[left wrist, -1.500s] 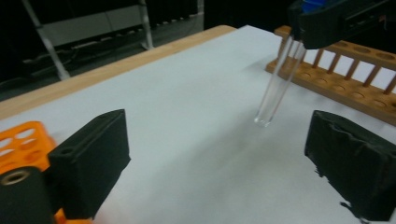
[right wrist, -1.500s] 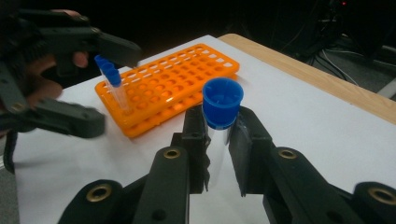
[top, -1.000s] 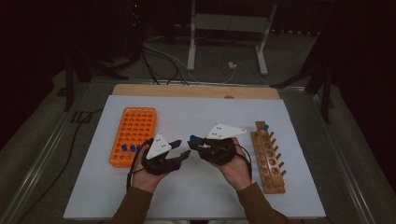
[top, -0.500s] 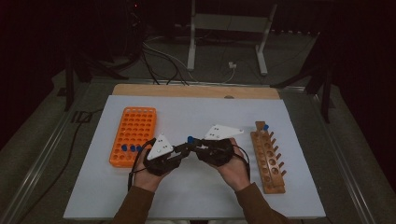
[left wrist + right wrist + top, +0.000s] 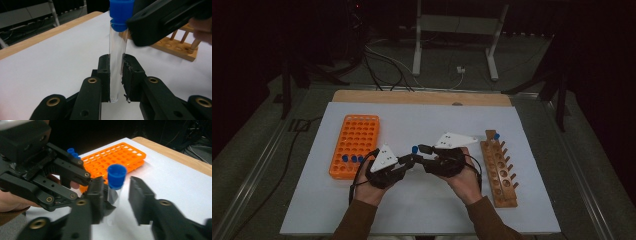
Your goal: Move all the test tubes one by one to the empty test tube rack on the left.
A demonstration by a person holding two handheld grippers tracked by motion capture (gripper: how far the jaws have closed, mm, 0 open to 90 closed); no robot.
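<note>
White sheeting covers the worktop, above which a clear glass tube with a blue ribbed cap stands upright, clamped in the left gripper. The right gripper brackets its cap, jaws just opening, pads apart. Ridged black pads hide the tube's lower sides; its base is blurred.

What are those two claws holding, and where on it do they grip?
The left gripper clamps a capped tube by its lower glass. The right gripper has just been opening; its jaws stand apart beside the cap.
</note>
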